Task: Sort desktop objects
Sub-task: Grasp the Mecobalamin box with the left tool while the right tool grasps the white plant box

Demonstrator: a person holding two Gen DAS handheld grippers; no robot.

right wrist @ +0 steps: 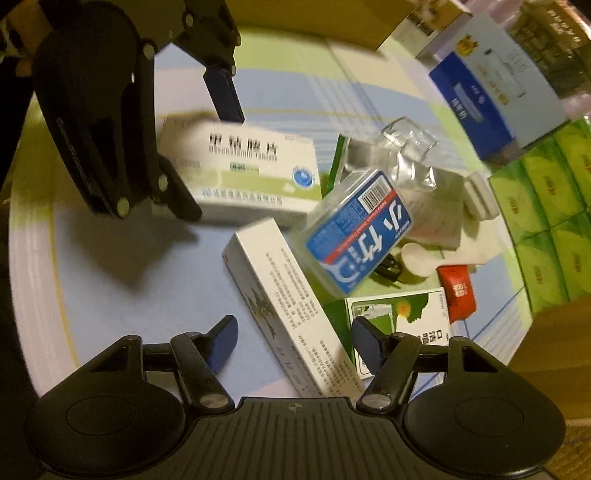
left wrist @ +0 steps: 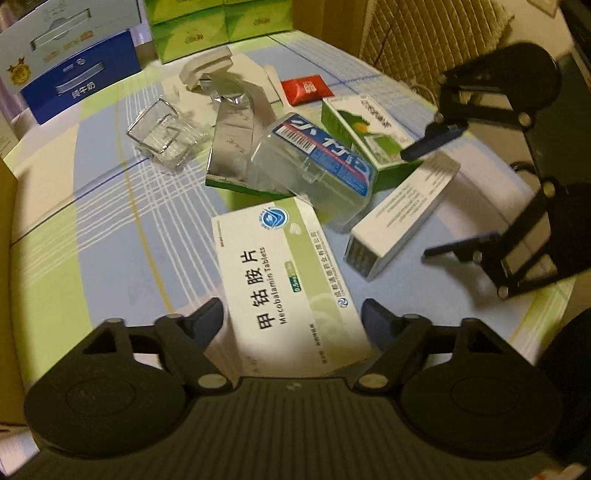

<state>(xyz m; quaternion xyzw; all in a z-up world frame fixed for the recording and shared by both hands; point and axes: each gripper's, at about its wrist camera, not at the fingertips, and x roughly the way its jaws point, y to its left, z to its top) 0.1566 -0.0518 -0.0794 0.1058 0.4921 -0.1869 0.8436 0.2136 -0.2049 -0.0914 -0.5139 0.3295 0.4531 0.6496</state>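
A white and green Mecobalamin tablet box (left wrist: 288, 280) (right wrist: 251, 173) lies flat on the checked tablecloth (left wrist: 110, 206). My left gripper (left wrist: 291, 314) (right wrist: 208, 160) is open, one finger on each side of the box's near end. A long white box (left wrist: 402, 218) (right wrist: 291, 314) lies between the fingers of my open right gripper (right wrist: 293, 339) (left wrist: 419, 203). Beyond both boxes, a clear plastic case with a blue label (left wrist: 317, 166) (right wrist: 354, 236) leans on a green box (left wrist: 369, 133) (right wrist: 402, 317). A red packet (left wrist: 304, 88) (right wrist: 458, 291) sits further back.
Silver foil packaging (left wrist: 232, 136), a clear plastic holder (left wrist: 162, 129) and a white clip-like item (left wrist: 207, 66) lie behind the pile. A blue and white carton (left wrist: 74, 74) and green tissue packs (left wrist: 207, 26) (right wrist: 546, 221) line the far edge. Cardboard (left wrist: 5, 221) borders the left.
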